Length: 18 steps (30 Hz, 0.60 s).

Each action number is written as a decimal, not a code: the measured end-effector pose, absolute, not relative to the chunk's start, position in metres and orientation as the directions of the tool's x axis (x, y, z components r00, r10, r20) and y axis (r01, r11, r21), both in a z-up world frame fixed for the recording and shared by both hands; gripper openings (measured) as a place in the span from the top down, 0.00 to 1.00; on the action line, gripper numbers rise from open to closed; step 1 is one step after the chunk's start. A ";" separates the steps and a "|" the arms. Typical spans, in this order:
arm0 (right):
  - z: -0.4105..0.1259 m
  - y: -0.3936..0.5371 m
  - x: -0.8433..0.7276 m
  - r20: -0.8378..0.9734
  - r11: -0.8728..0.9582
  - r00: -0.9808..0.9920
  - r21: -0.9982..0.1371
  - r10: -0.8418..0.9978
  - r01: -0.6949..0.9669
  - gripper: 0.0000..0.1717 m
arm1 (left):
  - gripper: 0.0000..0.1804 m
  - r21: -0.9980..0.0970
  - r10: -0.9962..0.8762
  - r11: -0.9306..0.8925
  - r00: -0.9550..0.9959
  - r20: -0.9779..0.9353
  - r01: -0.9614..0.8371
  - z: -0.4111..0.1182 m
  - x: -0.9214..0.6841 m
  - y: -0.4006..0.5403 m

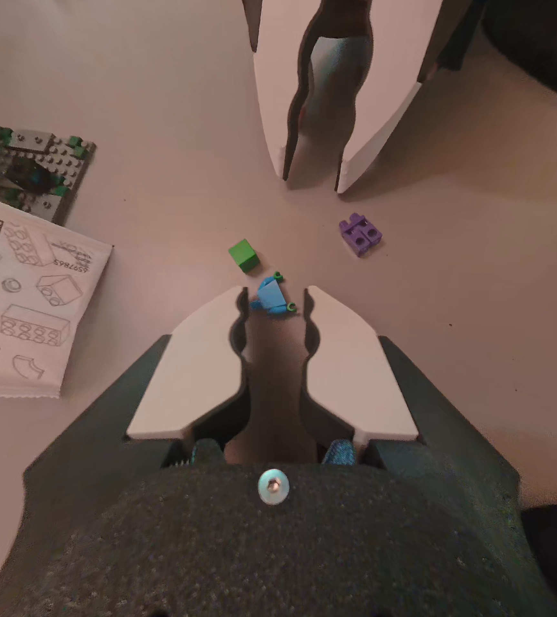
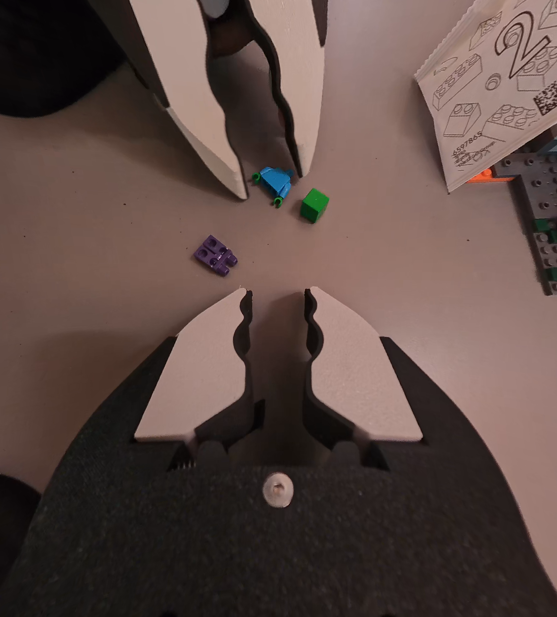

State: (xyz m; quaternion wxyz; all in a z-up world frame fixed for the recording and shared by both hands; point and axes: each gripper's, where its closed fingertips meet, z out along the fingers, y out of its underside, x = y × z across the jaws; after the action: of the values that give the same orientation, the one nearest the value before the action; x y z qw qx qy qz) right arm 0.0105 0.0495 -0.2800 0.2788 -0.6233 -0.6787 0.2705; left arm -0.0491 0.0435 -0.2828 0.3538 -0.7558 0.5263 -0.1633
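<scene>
Nearest the camera in the left wrist view is the left gripper (image 1: 275, 293), its black body filling the lower frame, its two white fingers parted to a narrow gap and gripping nothing. A small blue toy-figure torso (image 1: 270, 296) with green hands lies on the beige tabletop (image 1: 437, 334) between the fingertips, close to the left pad, with neither pad pressing on it. Far to the left sits a grey studded brick baseplate (image 1: 36, 167) with green pieces, and nearer, a white paper bag (image 1: 30, 300) printed with brick outlines. Just beyond the torso lies a green cube (image 1: 243, 255). To the right, well apart, lies a purple toy-figure leg piece (image 1: 359, 233). Farther off, the right gripper (image 1: 312, 183) points back toward the camera.

In the right wrist view, the right gripper (image 2: 276, 292) likewise stands narrowly parted over bare table, clasping nothing. The leg piece (image 2: 215, 255) is nearest it, just ahead and to the left.
</scene>
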 end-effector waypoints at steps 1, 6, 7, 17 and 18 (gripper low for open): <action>-0.280 0.049 0.011 0.042 0.077 -0.067 -0.714 0.997 0.696 0.82 | 0.90 -0.696 -0.910 -0.209 0.398 -0.119 -0.687 -0.284 -0.050 0.044; -0.280 0.050 0.011 0.043 0.075 -0.063 -0.713 0.997 0.697 0.83 | 0.93 -0.666 -0.888 -0.210 0.424 -0.177 -0.716 -0.282 -0.057 0.049; -0.280 0.050 0.011 0.044 0.076 -0.063 -0.712 0.997 0.698 0.83 | 0.93 -0.683 -0.886 -0.202 0.428 -0.178 -0.702 -0.277 -0.057 0.049; -0.272 0.057 0.009 0.041 0.041 -0.014 -0.761 0.999 0.647 0.85 | 0.93 -0.891 -0.480 -0.202 0.834 -0.272 -0.406 -0.111 -0.194 0.086; -0.268 0.060 0.009 0.041 0.031 0.002 -0.777 0.999 0.629 0.85 | 0.93 -0.899 -0.401 -0.215 0.874 -0.276 -0.382 -0.090 -0.228 0.091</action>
State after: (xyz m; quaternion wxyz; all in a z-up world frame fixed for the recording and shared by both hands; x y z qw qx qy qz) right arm 0.0088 0.0602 -0.2678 0.3179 -0.6324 -0.6436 0.2911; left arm -0.2285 0.0906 -0.0904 0.5739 -0.7794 0.2512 -0.0081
